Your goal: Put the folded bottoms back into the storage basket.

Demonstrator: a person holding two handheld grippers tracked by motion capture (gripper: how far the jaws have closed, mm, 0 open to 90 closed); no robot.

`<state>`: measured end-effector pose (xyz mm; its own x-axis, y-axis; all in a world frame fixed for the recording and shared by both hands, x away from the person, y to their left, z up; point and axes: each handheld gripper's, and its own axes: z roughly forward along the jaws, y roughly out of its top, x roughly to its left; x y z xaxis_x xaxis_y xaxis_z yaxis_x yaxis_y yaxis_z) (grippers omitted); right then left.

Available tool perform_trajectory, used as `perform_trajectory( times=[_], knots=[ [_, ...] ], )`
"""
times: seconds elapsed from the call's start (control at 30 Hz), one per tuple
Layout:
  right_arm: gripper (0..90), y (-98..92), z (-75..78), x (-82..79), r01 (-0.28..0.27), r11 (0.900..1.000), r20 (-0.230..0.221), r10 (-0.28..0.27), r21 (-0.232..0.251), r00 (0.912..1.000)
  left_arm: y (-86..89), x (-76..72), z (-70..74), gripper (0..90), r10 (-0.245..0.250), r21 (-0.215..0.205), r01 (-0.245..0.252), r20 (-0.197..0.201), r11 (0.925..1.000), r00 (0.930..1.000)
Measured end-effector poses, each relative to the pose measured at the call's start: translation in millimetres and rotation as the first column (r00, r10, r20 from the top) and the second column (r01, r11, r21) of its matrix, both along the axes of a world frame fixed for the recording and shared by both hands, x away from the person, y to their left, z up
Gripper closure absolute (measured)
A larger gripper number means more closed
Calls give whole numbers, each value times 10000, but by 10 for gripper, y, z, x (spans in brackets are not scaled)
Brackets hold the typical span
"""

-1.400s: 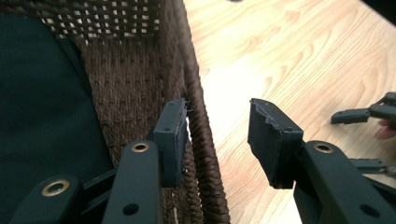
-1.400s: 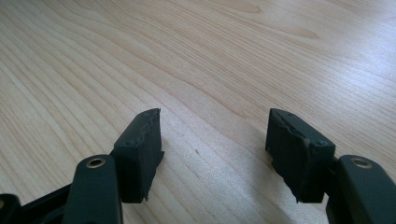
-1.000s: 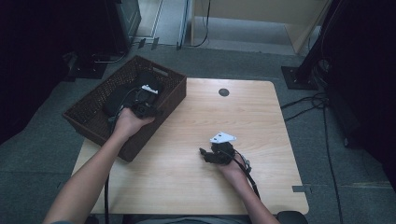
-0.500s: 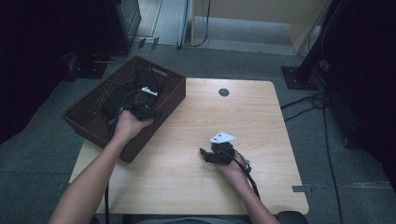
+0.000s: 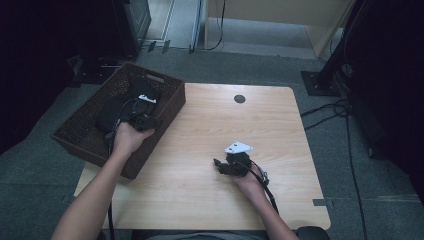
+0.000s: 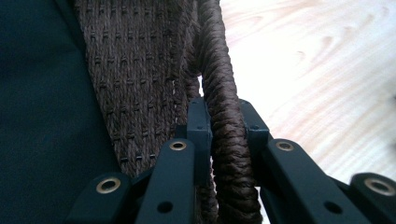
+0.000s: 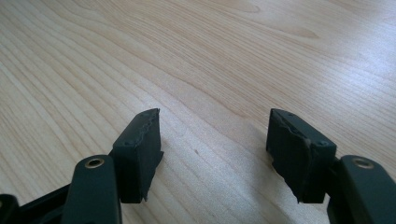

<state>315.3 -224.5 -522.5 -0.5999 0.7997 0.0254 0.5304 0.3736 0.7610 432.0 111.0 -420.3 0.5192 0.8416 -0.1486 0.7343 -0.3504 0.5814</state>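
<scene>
Left gripper (image 6: 223, 135): clamped on the basket (image 5: 90, 120) rim (image 6: 224, 93), one pad on each side.
Basket: ahead of those jaws, at the table's (image 5: 280, 200) left edge, long axis running diagonally away.
Right gripper (image 7: 215, 140): jaws apart, over bare table.

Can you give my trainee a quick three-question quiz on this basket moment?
1. True or false: the left gripper is clamped on the rim of the woven basket.
2. What lies between the jaws of the right gripper? A) a cable B) nothing, just bare table C) the basket rim
3. Fill in: the dark item lies ____ the basket.

Key:
1. True; in the left gripper view the pads press the braided rim from both sides.
2. B; the jaws stand apart over the wood.
3. Inside.
</scene>
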Motion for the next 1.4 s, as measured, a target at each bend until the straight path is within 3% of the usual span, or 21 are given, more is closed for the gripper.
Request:
perform_trajectory(
  times=[0.17, 0.33, 0.53, 0.63, 0.77, 0.9, 0.93, 0.97, 1.17, 1.3, 1.4],
  knots=[
    [354, -1, 1, 1, -9, 10000, -8, 9, -3, 10000, 171, 104, 2, 786, 918, -16, -918, -21, 9958, 9958],
    [354, -1, 1, 1, -10, 10000, -5, 10, -4, 10000, 293, 243, 0, 783, 1772, -86, -1772, -65, 9841, 9842],
    [354, 0, 0, 1, -4, 10000, -11, 4, 7, 10000, 273, 419, -11, 777, 2596, -25, -2596, 4, 9657, 9657],
    [354, 0, 1, 2, -5, 10000, -17, 5, 14, 10000, 211, 497, -9, 775, 2767, 360, -2769, 110, 9602, 9609],
    [354, 7, 1, 3, 19, 10000, -14, -19, 3, 10000, 215, 586, -17, 764, 3100, 57, -3100, -75, 9507, 9507],
    [354, 7, 1, 3, 13, 10000, -19, -13, 3, 10000, 245, 555, -20, 674, 2692, -297, -2693, -77, 9626, 9631],
    [354, 7, 1, 3, 13, 10000, -19, -13, 3, 10000, 245, 555, -20, 638, 2692, -297, -2693, -77, 9626, 9631],
    [354, 7, 1, 4, 10, 10000, -13, -10, 0, 10000, 273, 513, 27, 599, 2650, -606, -2645, -9, 9625, 9643],
    [354, 10, 1, 3, 34, 10000, -17, -34, -8, 10000, 319, 308, 349, 551, 2210, -1124, -2106, 897, 9711, 9711],
    [354, 10, 3, 2, 40, 10000, -29, -40, -15, 10000, 187, 146, 471, 533, 1415, -1326, -1268, 1080, 9830, 9840],
    [351, 10, 3, 2, 28, 10000, -33, -28, -24, 10000, 31, 14, 463, 520, 893, -1435, -707, 1275, 9871, 9878]
  ],
)
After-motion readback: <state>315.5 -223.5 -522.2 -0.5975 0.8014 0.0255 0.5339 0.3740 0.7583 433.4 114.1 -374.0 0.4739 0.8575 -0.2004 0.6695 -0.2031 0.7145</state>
